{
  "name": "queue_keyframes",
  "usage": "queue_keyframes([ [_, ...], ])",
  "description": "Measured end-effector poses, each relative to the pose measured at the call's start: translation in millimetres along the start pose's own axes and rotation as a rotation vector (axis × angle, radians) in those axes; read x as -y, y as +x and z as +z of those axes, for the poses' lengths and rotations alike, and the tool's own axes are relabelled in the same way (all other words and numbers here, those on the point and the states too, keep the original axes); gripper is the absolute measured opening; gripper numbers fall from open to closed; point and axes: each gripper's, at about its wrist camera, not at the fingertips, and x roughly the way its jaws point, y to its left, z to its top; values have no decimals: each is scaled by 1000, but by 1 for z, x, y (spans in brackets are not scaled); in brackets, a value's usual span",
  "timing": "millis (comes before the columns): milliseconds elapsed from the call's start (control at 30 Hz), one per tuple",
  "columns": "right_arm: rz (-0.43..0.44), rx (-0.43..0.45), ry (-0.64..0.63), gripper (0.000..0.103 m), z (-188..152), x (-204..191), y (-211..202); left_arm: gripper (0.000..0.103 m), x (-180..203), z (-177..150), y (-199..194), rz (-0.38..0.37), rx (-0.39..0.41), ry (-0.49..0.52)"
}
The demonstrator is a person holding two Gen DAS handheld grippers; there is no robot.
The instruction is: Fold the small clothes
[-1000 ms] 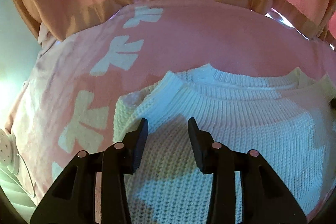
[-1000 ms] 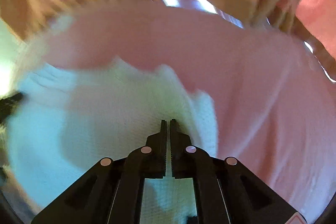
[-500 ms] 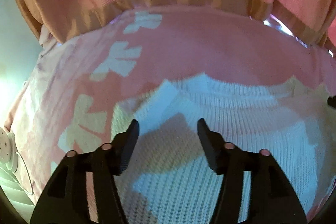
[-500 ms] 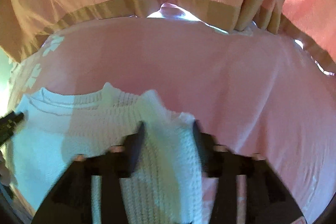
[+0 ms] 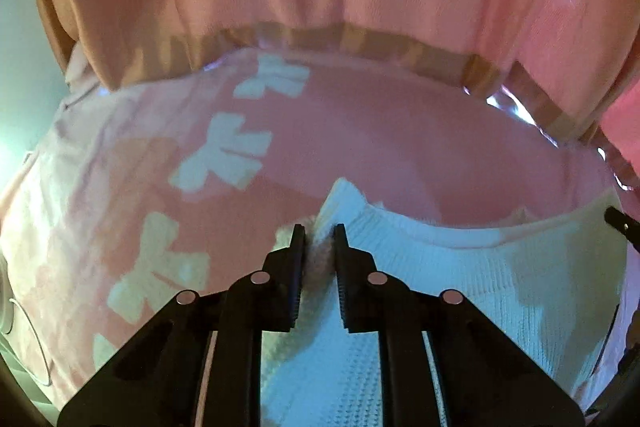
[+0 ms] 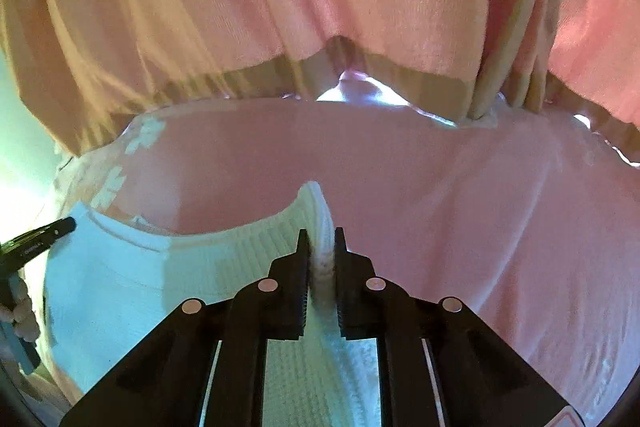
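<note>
A small white knit sweater (image 5: 460, 279) lies on a pink cloth with white bows (image 5: 224, 151). My left gripper (image 5: 319, 233) is shut on the sweater's left shoulder, beside the ribbed neckline. My right gripper (image 6: 322, 237) is shut on the right shoulder of the sweater (image 6: 160, 279). The knit bunches up between both pairs of fingers. The tip of the right gripper shows at the right edge of the left wrist view (image 5: 622, 225); the left gripper's tip shows at the left edge of the right wrist view (image 6: 44, 241).
A person in a pink top with a tan ribbed hem (image 6: 280, 7) stands close behind the far edge of the cloth (image 6: 460, 187). The cloth's left edge (image 5: 24, 195) drops off toward a pale surface.
Both grippers were open over the sweater half a second ago. They have moved toward the collar and closed on the two shoulders, pinching the knit.
</note>
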Motion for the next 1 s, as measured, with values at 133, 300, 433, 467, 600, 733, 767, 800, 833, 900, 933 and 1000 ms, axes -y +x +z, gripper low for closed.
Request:
queue_keyframes([
  [133,-86,-210,5,13,-24,17,65,18,-1,-8,49,72,-136,30],
  [300,-69,-34,-43,21,-7,-2,1,31,6,-12,20,88,-68,78],
  [433,68,-64,-76,19,-23,-27,-18,49,13,-22,-15,78,29,95],
  [467,95,-105,-91,18,-31,-36,-11,49,16,-25,-18,75,32,104],
  [600,-24,-276,-195,13,-62,-56,39,49,23,-41,-20,69,-3,140],
  [733,25,-223,-152,13,-58,-63,22,49,22,-52,-25,74,-6,143],
  [767,63,-201,-153,13,-57,-72,11,49,21,-53,-27,78,-1,142],
  [800,97,-185,-170,13,-58,-84,4,49,19,-54,-29,81,2,141],
  [833,115,-180,-188,13,-58,-91,3,50,17,-55,-30,83,3,138],
  [900,131,-191,-242,13,-62,-111,8,51,14,-57,-32,84,0,130],
  [933,126,-211,-267,13,-65,-120,14,54,11,-59,-33,90,-3,122],
  [1000,118,-226,-268,13,-69,-131,20,62,5,-61,-35,91,-8,109],
])
